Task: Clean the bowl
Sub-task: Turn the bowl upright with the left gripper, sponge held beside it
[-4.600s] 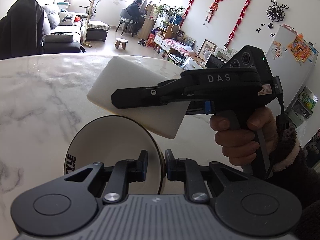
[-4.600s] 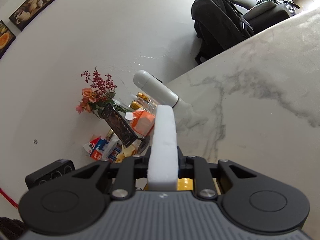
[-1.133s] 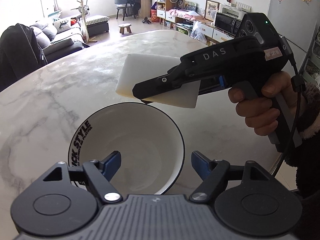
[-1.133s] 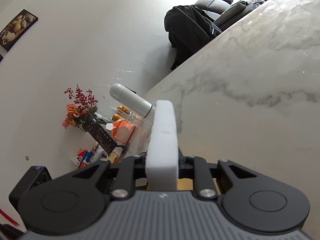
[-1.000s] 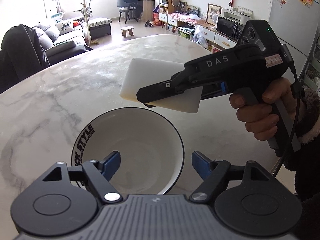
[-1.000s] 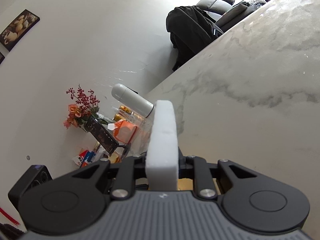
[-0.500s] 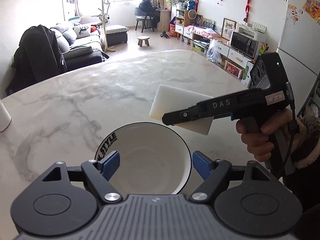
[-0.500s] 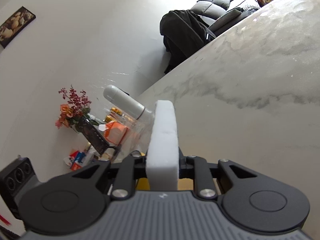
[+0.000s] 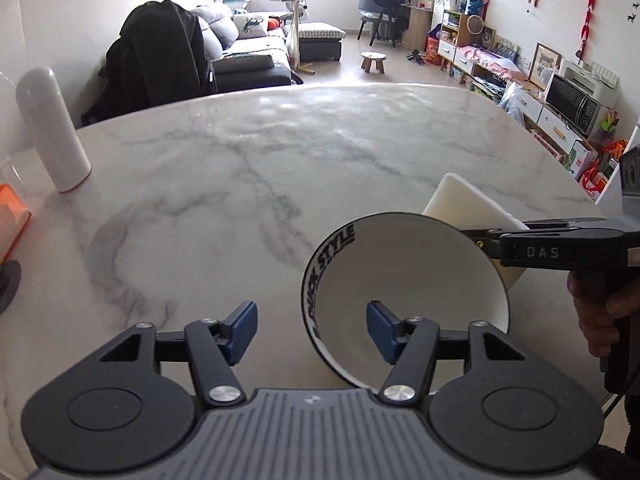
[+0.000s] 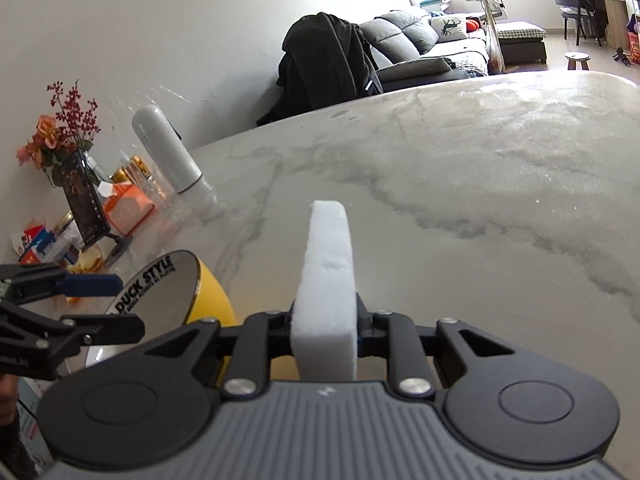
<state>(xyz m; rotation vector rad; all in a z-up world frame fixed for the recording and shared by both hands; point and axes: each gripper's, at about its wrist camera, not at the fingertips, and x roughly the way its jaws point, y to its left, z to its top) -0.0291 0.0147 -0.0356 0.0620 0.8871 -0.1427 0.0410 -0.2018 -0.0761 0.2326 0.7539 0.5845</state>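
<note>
The bowl, white inside with a black rim and "DUCK STYLE" lettering, is tipped with its mouth toward my left gripper; its outside is yellow. The left jaws are closing. One blue pad is inside the bowl and the other outside, with the bowl's left rim between them untouched. My right gripper is shut on a white sponge held on edge. From the left wrist the sponge sits just behind the bowl's far right rim, in the right gripper. The left gripper shows at the right wrist view's left edge.
The marble table stretches ahead. A white flask, an orange box, a flower vase and small clutter stand along the left wall side. A black jacket on a chair is beyond the far edge.
My left gripper's view has swung left, so the bowl now sits right of centre. Its jaws have narrowed from straddling the whole bowl to its left rim. The sponge has dropped behind the bowl.
</note>
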